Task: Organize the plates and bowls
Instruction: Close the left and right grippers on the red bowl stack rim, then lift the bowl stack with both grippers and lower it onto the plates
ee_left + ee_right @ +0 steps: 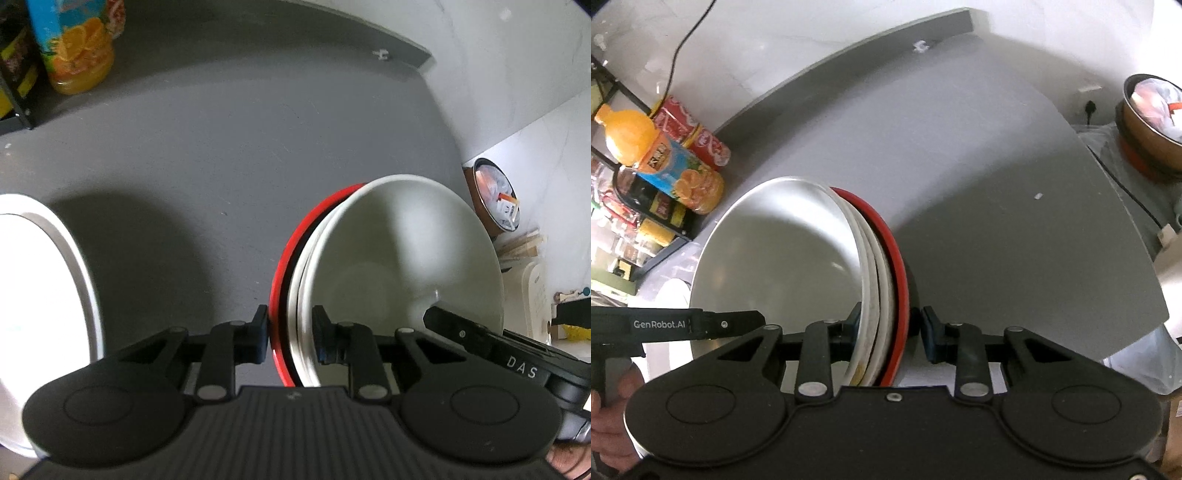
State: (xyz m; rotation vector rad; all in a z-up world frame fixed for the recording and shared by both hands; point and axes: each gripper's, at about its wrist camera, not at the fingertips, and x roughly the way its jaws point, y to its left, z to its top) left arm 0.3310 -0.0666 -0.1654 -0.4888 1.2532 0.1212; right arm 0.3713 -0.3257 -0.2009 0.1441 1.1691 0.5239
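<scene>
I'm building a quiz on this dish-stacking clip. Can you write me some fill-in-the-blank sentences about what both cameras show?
1. Both grippers, left gripper and right gripper, clamp the rim of one ____ of dishes.
2. The outermost dish in it is coloured ____.
3. The bottle on the grey table holds ____ juice.

Missing words: stack; red; orange
</scene>
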